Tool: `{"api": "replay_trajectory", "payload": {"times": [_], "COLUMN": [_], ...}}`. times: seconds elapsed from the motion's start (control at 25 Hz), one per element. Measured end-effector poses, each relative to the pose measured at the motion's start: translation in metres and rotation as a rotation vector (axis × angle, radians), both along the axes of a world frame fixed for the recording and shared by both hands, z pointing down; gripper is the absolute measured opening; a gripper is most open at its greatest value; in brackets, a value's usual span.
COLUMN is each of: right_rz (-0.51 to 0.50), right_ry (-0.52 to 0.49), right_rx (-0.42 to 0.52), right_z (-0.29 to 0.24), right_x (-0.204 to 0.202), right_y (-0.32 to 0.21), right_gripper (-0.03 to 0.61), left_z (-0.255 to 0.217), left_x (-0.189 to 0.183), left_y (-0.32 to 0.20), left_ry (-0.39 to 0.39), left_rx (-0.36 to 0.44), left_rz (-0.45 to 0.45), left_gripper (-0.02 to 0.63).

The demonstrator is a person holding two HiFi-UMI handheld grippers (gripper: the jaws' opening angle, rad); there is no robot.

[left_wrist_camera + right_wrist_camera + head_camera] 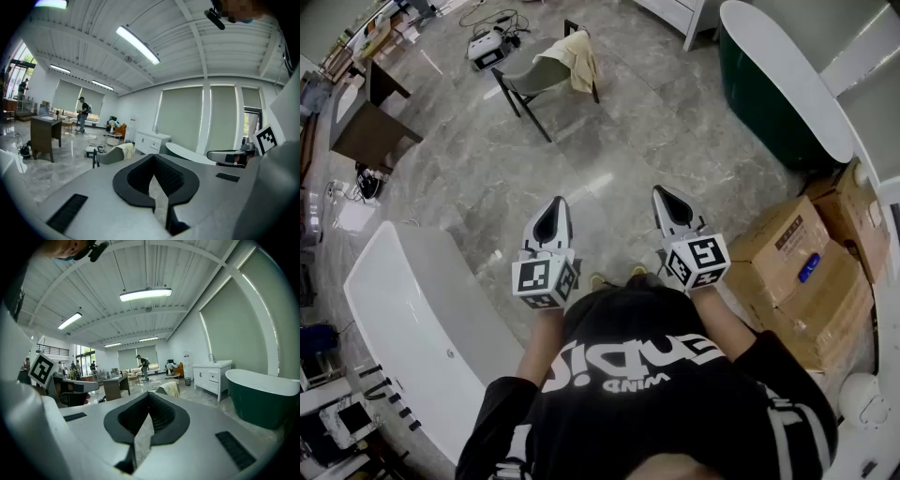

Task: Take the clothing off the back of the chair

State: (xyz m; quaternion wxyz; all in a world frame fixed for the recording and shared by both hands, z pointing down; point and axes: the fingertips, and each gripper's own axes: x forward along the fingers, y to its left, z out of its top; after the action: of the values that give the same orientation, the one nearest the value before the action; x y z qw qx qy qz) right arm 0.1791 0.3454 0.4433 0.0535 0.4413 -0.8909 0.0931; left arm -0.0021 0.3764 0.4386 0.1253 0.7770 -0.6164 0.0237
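The clothing point(580, 58) drapes over the back of the chair point(534, 77), well ahead of the left hand-held gripper point(551, 223) and the right hand-held gripper point(672, 210). Both have their jaws together and hold nothing. In the gripper views the clothing is small and its folds are unclear. Bare floor point(609, 141) lies between. A white tub point(412, 309) flanks the left; a green tub point(769, 108) and boxes point(806, 272) flank the right.

The grey, black-legged chair's point(534, 75) back is hidden under a cream cloth point(581, 58), whose kind is too small to tell.
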Motion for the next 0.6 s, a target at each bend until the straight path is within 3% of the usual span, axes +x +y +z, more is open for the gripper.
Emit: {"api": "replay_trajectory", "payload": {"times": [0.6], "right_rz": [0.011], "right_ry": [-0.057], "right_rx": [0.018], "right_z": [0.014], "right_x": [-0.037], "right_y": [-0.012], "right_gripper": [0.012], "left_z": [0.004], "left_x": [-0.043], "left_y": [-0.02], "left_ry": [-0.001], "left_rx": [0.014], "left_rz": [0.052], "left_gripper": [0.015]}}
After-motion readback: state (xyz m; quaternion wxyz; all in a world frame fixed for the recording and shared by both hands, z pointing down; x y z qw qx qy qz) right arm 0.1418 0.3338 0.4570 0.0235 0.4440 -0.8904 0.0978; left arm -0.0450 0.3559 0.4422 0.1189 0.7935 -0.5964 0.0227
